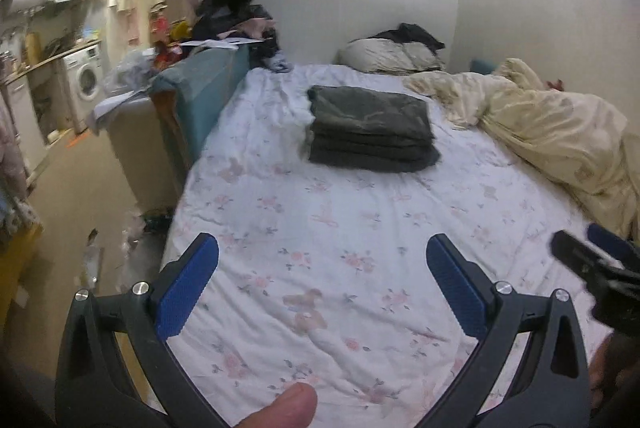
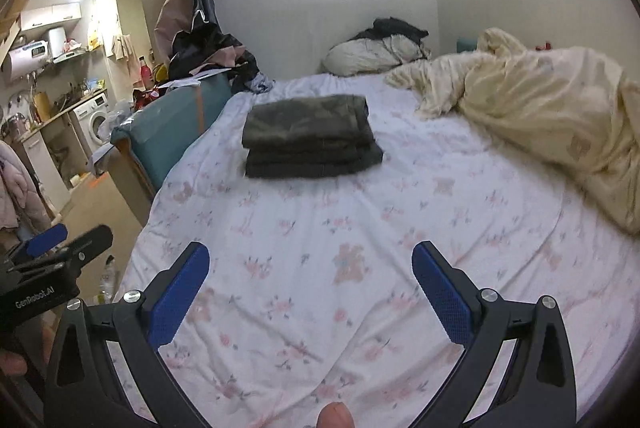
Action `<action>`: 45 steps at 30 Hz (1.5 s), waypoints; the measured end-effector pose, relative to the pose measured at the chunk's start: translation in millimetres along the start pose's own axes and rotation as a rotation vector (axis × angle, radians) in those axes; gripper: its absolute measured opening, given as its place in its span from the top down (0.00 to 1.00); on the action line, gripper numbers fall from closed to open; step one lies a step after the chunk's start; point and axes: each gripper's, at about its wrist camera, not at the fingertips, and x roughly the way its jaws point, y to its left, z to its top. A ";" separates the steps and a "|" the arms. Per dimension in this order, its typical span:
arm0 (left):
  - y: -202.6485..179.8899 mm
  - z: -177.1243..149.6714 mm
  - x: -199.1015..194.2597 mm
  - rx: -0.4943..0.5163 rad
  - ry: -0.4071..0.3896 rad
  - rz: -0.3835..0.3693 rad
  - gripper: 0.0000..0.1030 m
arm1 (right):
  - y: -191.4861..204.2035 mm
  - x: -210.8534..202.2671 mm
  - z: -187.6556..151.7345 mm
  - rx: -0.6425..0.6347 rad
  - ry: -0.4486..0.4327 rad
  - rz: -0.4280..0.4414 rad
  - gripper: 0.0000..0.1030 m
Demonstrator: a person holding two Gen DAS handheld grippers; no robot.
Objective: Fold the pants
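Dark grey-green pants (image 1: pixel 370 130) lie folded in a neat stack on the floral bed sheet (image 1: pixel 320 248), toward the far middle of the bed; they also show in the right wrist view (image 2: pixel 310 138). My left gripper (image 1: pixel 322 248) is open and empty, held above the near part of the bed, well short of the pants. My right gripper (image 2: pixel 310 256) is open and empty too, also over the near sheet and apart from the pants. Each gripper appears at the edge of the other's view: the right one (image 1: pixel 592 260) and the left one (image 2: pixel 60 248).
A crumpled cream duvet (image 1: pixel 560 132) fills the bed's right side. A pillow with dark clothes (image 1: pixel 392 52) lies at the head by the wall. A teal bench piled with clothes (image 1: pixel 200 88) stands along the bed's left edge, with floor and a washing machine (image 1: pixel 86 80) beyond.
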 end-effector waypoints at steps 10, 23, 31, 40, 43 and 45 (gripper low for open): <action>-8.3 -0.1 21.0 -0.025 0.004 0.011 0.01 | 2.6 22.2 -10.8 -0.041 0.016 -0.034 0.00; -8.0 -5.8 22.9 -0.016 0.007 0.012 0.01 | 1.3 23.4 -13.5 -0.020 0.018 -0.031 0.00; -6.9 -7.1 23.8 -0.017 0.016 0.011 0.01 | 1.5 21.8 -13.3 -0.026 0.014 -0.032 0.00; -8.0 -7.2 22.4 -0.007 0.012 0.014 0.01 | 1.8 20.9 -12.6 -0.028 0.014 -0.028 0.00; -9.0 -7.1 22.5 -0.008 0.013 0.014 0.01 | 2.2 20.9 -13.0 -0.029 0.017 -0.030 0.00; -9.1 -7.3 22.6 -0.010 0.012 0.015 0.01 | 2.5 20.2 -13.0 -0.031 0.018 -0.030 0.00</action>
